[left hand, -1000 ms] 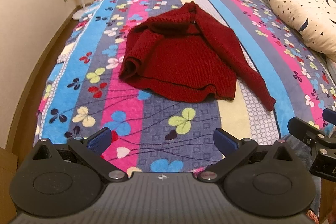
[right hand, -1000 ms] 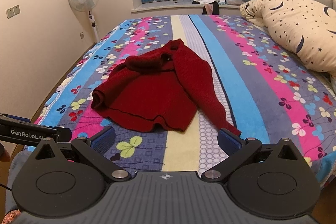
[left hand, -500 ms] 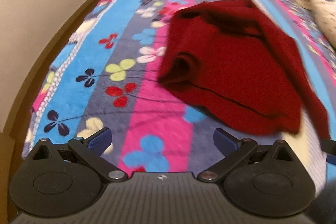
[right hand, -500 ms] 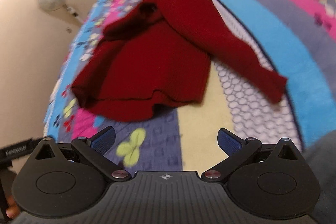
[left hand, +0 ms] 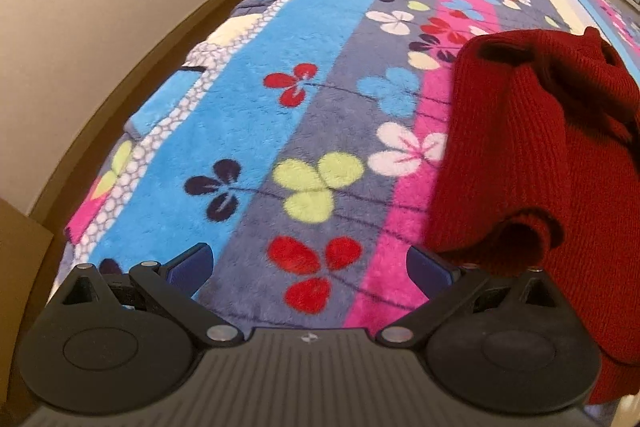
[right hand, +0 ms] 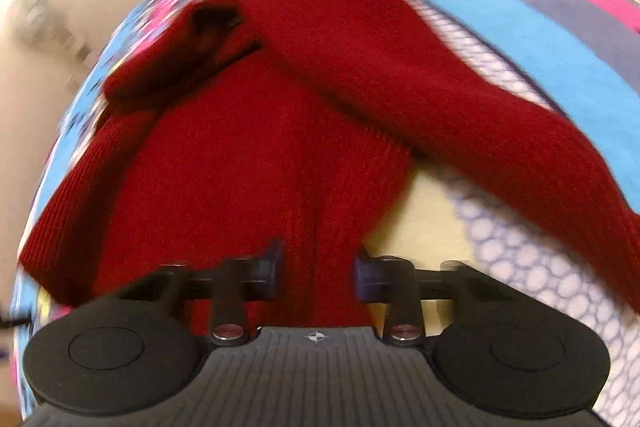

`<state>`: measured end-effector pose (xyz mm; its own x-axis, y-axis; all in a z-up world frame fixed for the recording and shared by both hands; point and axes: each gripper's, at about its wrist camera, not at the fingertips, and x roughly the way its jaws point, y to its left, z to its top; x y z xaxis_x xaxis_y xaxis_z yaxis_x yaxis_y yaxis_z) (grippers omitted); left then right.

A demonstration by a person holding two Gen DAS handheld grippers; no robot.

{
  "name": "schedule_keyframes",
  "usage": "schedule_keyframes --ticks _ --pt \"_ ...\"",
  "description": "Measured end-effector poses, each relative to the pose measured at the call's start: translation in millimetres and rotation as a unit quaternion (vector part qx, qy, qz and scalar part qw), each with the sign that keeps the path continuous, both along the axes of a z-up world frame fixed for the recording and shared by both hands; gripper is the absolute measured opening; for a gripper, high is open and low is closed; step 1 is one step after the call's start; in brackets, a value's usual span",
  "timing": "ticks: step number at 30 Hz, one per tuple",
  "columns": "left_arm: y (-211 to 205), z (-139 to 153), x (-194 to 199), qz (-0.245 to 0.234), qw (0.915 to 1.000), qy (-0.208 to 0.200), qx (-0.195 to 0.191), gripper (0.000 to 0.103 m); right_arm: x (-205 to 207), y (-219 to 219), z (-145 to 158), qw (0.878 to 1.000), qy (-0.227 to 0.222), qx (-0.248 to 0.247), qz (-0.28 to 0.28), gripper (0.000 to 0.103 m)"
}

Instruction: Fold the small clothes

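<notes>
The bed (left hand: 256, 115) is covered by a fleecy blanket (left hand: 340, 99) in lengthwise stripes of blue, grey, pink and cream, scattered with clover-like flowers in red, lime, white and navy (one narrow stripe carries a pebble pattern instead). A dark red knitted sweater (right hand: 256, 155) lies crumpled directly on it, one sleeve (right hand: 500, 131) stretched out across the pebbled and cream stripes, its hem toward the near edge.

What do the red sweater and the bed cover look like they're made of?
The sweater looks like a chunky rib knit, probably wool or acrylic: raised ribs run along it, matte and soft. The bed cover looks like plush fleece: a short fuzzy pile with a printed flower pattern. Exact fibres can't be told.
</notes>
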<state>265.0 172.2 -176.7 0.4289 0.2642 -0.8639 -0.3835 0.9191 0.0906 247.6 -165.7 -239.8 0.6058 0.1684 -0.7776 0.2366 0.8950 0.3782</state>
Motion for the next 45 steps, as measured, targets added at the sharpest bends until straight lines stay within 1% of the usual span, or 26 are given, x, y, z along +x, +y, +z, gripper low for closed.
schedule_keyframes --ticks 1,3,4,5,6,7,9,11,13,15,18,21,22,23,25,27,30,32,34,35,36,37,39,40,42,45 --pt "-0.5 -0.5 2.3 -0.003 1.0 -0.002 -0.004 0.103 -4.7 -6.6 6.7 1.0 -0.002 0.003 0.008 0.028" --pt "-4.2 -0.8 6.0 -0.013 0.9999 -0.005 -0.004 0.103 -13.6 -34.3 27.5 1.0 -0.014 0.004 0.009 0.016" --pt "-6.2 -0.2 8.5 -0.017 0.9998 -0.007 -0.004 0.103 -17.2 -50.0 38.5 1.0 -0.017 -0.018 0.005 0.006" --pt "-8.7 0.1 11.3 -0.023 0.9997 -0.01 -0.003 0.103 -21.0 -69.3 48.0 0.998 -0.017 -0.059 -0.013 0.006" --pt "-11.9 -0.4 14.9 -0.029 0.9995 -0.012 -0.004 0.103 -24.4 -96.9 53.3 0.998 -0.026 -0.06 -0.025 0.006" --pt "-15.8 -1.7 19.7 -0.036 0.9992 -0.012 -0.009 0.103 -25.6 -120.1 52.9 0.998 -0.026 -0.035 -0.034 0.005" --pt "-24.6 -5.6 30.1 -0.053 0.9984 -0.007 -0.019 0.103 -30.2 -147.6 50.1 0.998 -0.03 -0.02 -0.053 0.005" --pt "-33.5 -8.3 37.3 -0.065 0.9977 -0.007 -0.018 0.103 -32.0 -145.1 49.4 0.998 -0.043 -0.005 -0.036 0.005" --pt "-37.5 -9.8 39.9 -0.071 0.9973 -0.008 -0.013 0.103 -31.3 -128.0 48.5 0.998 -0.058 -0.031 -0.011 0.005" --pt "-35.9 -11.5 38.5 -0.079 0.9967 -0.005 -0.015 0.103 -24.6 -118.8 41.4 0.998 -0.055 -0.029 -0.008 0.005" --pt "-32.7 -12.3 29.4 -0.104 0.9946 -0.001 0.004 0.103 -23.5 -115.2 32.6 0.998 -0.051 -0.033 -0.014 0.006" --pt "-34.0 -11.5 17.6 -0.14 0.99 -0.005 0.018 0.103 -27.2 -116.0 28.4 0.997 -0.052 -0.035 -0.032 0.011" --pt "-36.3 -11.2 14.6 -0.155 0.9877 -0.008 0.017 0.103 -30.3 -116.9 28.1 0.997 -0.051 -0.034 -0.041 0.019" --pt "-38.9 -10.8 12.9 -0.168 0.9856 -0.011 0.011 0.103 -35.3 -116.6 27.5 0.997 -0.046 -0.034 -0.047 0.035" --pt "-47.1 -9.3 11.3 -0.194 0.9808 -0.019 -0.01 0.103 -41.7 -117.0 26.2 0.997 -0.041 -0.032 -0.056 0.05" --pt "-56.6 -7.9 10.7 -0.218 0.975 -0.026 -0.034 0.103 -50.0 -115.9 23.7 0.998 -0.036 -0.027 -0.054 0.053" --pt "-73.1 -12.2 10.5 -0.266 0.9616 -0.023 -0.065 0.103 -55.3 -107.4 14.3 0.999 -0.021 -0.027 -0.038 0.055" --pt "-85.2 -20.4 12.4 -0.29 0.9553 -0.009 -0.058 0.103 -57.2 -95.0 5.3 0.999 -0.009 -0.043 -0.02 0.057" --pt "-95.7 -30.6 16.2 -0.303 0.9525 0.002 -0.033 0.103 -53.1 -80.8 -5.6 0.997 -0.009 -0.079 0.008 0.057" --pt "-98.9 -35.1 19.8 -0.303 0.9529 0.005 -0.022 0.103 -48.9 -74.1 -10.8 0.994 -0.015 -0.104 0.018 0.057" --pt "-99.8 -38.6 25.0 -0.293 0.9561 0.007 -0.008 0.103 -44.0 -67.7 -14.3 0.99 -0.028 -0.136 0.023 0.057" --pt "-97.8 -40.7 30.5 -0.277 0.9607 0.007 0.003 0.103 -38.4 -63.9 -15.3 0.986 -0.045 -0.161 0.022 0.057" --pt "-89.2 -39.9 42.5 -0.246 0.9693 -0.003 0.004 0.103 -23.8 -62.4 -12.4 0.978 -0.079 -0.192 0.006 0.055" --pt "-82.2 -37.7 50.9 -0.228 0.9737 -0.007 -0.004 0.103 -17.3 -64.7 -9.5 0.975 -0.092 -0.201 -0.004 0.055" --pt "-70.3 -34.3 63.4 -0.205 0.9783 -0.012 -0.031 0.103 -2.2 -72.5 -3.3 0.973 -0.107 -0.206 -0.013 0.056" --pt "-55.6 -32.7 78.6 -0.18 0.9816 -0.013 -0.062 0.103 9.3 -86.5 3.3 0.975 -0.12 -0.185 -0.016 0.056"
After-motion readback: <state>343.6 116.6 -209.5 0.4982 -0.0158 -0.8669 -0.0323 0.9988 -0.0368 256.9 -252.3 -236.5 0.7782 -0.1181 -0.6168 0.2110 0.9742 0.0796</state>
